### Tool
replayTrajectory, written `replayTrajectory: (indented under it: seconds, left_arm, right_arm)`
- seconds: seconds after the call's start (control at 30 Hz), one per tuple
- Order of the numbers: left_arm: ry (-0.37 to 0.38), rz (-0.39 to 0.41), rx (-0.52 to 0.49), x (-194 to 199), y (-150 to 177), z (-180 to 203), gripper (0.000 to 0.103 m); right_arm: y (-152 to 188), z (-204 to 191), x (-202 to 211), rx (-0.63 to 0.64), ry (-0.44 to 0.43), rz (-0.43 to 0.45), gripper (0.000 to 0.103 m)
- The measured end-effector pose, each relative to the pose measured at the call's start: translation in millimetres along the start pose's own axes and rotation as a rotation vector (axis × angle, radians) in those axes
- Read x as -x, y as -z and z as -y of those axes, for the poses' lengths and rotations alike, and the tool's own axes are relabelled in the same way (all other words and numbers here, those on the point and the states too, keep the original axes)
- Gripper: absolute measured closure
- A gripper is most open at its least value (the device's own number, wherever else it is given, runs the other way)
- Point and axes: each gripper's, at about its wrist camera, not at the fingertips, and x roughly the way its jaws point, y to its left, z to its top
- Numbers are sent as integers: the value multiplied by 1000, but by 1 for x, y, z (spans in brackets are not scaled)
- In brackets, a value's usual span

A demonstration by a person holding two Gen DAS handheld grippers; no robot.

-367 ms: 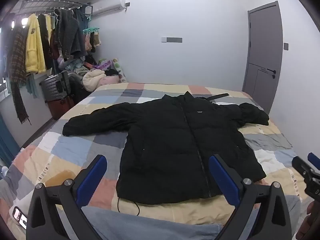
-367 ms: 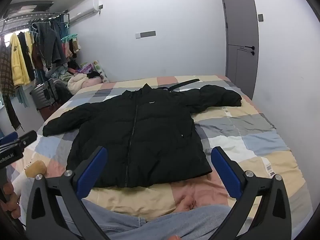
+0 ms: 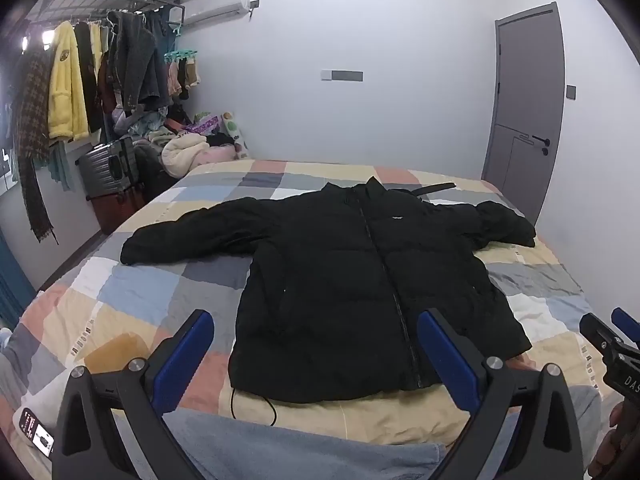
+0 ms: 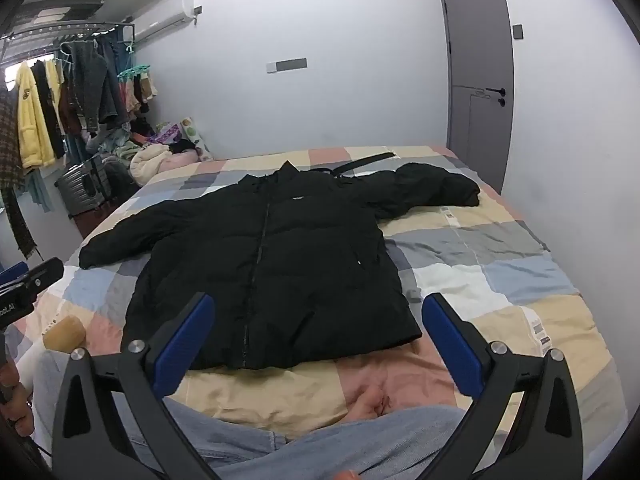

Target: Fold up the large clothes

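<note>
Left wrist view: black jacket (image 3: 360,280) hem hidden behind hand-held gripper (image 3: 316,354) fingers.

black puffer jacket (image 3: 360,280) — zipped shut, front side up, lying flat on the checkered bed (image 3: 132,300) — both sleeves spread outward.

It was a home bedroom: a wide bed (image 3: 132,288) under a patchwork checked cover filled the floor, a crowded clothes rack (image 3: 100,76) of hanging coats stood by a grey suitcase (image 3: 106,170), an air conditioner (image 3: 218,4) hung on the white wall, and a grey door (image 3: 524,104) stood shut.
</note>
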Motion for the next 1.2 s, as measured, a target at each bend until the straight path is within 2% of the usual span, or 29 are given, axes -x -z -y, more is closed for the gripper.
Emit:
replayTrajectory:
  seconds: [0.17, 0.3, 0.4, 0.5, 0.7, 0.9, 1.0, 1.2]
  left_arm:
    - [1, -6, 8, -3, 1, -4, 0]
    - [28, -21, 25, -6, 1, -7, 0]
    - [14, -18, 29, -7, 1, -8, 0]
    - [8, -19, 26, -9, 0, -7, 0]
    - [15, -14, 13, -17, -6, -5, 0]
    - [34, -4, -1, -28, -16, -1, 0]
    - [44, -4, 2, -36, -22, 1, 0]
    - [60, -16, -7, -58, -35, 9, 0]
  right_arm:
    - [1, 2, 0, 18, 8, 3, 0]
    - [0, 1, -2, 30, 2, 5, 0]
    - [-3, -2, -5, 50, 4, -12, 0]
    - [-7, -3, -5, 66, 15, 7, 0]
    - [-12, -4, -10, 40, -36, 26, 0]
    - [-23, 0, -26, 22, -55, 29, 0]
    - [-28, 5, -38, 14, -41, -2, 0]
    - [-48, 19, -57, -8, -16, 35, 0]
